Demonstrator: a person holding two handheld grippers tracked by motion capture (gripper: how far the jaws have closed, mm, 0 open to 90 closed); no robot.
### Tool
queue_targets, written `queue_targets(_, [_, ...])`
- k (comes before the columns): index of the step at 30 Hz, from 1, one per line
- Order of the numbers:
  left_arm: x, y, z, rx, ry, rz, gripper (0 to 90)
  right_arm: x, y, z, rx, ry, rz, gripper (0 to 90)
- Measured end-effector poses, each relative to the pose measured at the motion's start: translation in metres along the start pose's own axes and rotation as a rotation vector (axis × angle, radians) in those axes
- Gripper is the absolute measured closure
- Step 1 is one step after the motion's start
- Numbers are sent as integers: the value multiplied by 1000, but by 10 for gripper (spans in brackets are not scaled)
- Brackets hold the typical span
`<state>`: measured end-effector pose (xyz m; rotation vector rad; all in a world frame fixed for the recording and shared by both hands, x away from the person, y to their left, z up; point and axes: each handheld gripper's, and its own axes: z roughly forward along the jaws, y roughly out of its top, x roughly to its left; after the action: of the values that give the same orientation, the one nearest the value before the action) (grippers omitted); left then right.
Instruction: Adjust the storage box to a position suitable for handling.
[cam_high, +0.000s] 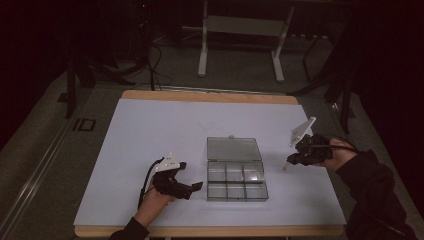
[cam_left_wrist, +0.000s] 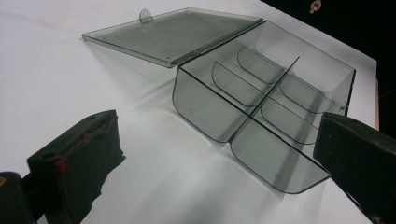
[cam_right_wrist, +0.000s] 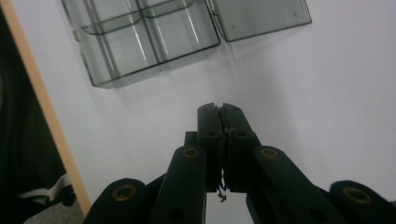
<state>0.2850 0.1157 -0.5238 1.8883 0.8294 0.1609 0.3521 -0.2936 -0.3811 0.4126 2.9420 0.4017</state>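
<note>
A clear plastic box (cam_high: 237, 181) with several empty compartments sits mid-table, its lid (cam_high: 234, 148) folded flat behind it. My left gripper (cam_high: 191, 175) rests just left of the box, open, with nothing between the jaws; in the left gripper view (cam_left_wrist: 219, 140) the box (cam_left_wrist: 261, 93) stands close ahead. My right gripper (cam_high: 289, 161) hovers right of the box with its jaws pressed together. A tiny pale piece (cam_high: 284, 168) shows at its tips, too small to name. In the right gripper view (cam_right_wrist: 219, 108) the box (cam_right_wrist: 140, 37) lies ahead, beyond bare table.
The white table top (cam_high: 150, 130) has a wooden edge (cam_high: 210, 231) nearest the person. A table frame (cam_high: 240, 30) stands on the dark floor beyond the far edge. A dark sleeve (cam_high: 375, 195) comes in at the lower right.
</note>
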Motion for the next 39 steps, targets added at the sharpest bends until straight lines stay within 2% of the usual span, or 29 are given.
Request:
queue_targets(10, [0,0,-2,-8,7,3,13,2,23,-11,-10,-14,-48,874])
queue_targets(14, [1,0,-2,-10,7,2,13,5,35,-12,-32,5,-77,874])
queue_targets(25, [0,0,-2,-8,1,9,13,13,62,-9,-46,22,-159,874])
queue_targets(33, [1,1,-4,-17,1,4,13,16,78,3,-49,48,-189,874])
queue_targets(39, [0,0,-3,-8,-5,7,13,17,80,19,-34,70,-194,874])
